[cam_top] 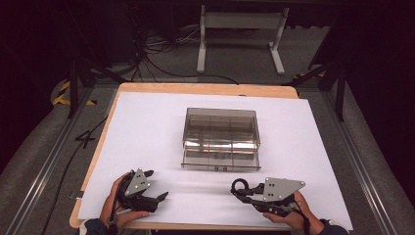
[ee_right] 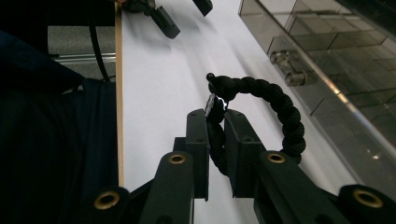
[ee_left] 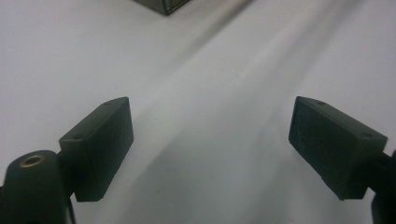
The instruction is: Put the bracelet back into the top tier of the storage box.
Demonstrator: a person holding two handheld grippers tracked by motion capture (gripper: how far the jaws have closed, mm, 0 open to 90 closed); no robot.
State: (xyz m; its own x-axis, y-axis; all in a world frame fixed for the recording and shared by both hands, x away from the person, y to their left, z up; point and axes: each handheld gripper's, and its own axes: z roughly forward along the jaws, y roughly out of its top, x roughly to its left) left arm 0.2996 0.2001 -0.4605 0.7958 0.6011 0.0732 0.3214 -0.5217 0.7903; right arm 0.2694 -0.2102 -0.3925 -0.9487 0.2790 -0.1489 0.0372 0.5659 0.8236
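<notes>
A smoky clear plastic box (cam_top: 221,122) stands mid-table on the white sheet (cam_top: 147,127). Its divided drawer (cam_top: 220,159) is pulled partly out toward me. My right gripper (cam_top: 243,191) is near the front edge at the right, shut on a black twisted loop (cam_top: 238,186). In the right gripper view the loop (ee_right: 275,100) curls up from between the closed jaws of the right gripper (ee_right: 215,116), with the box (ee_right: 327,60) just to the right. My left gripper (cam_top: 156,184) lies at the front left, open. Between its fingertips the left gripper (ee_left: 210,135) has bare white sheet.
The wooden table edge (cam_top: 205,88) frames the sheet. Beyond the table stand a white-legged frame (cam_top: 240,29) and floor cables (cam_top: 161,54). Metal rails (cam_top: 49,161) run along both sides. A corner of the box (ee_left: 163,5) is at the top of the left gripper view.
</notes>
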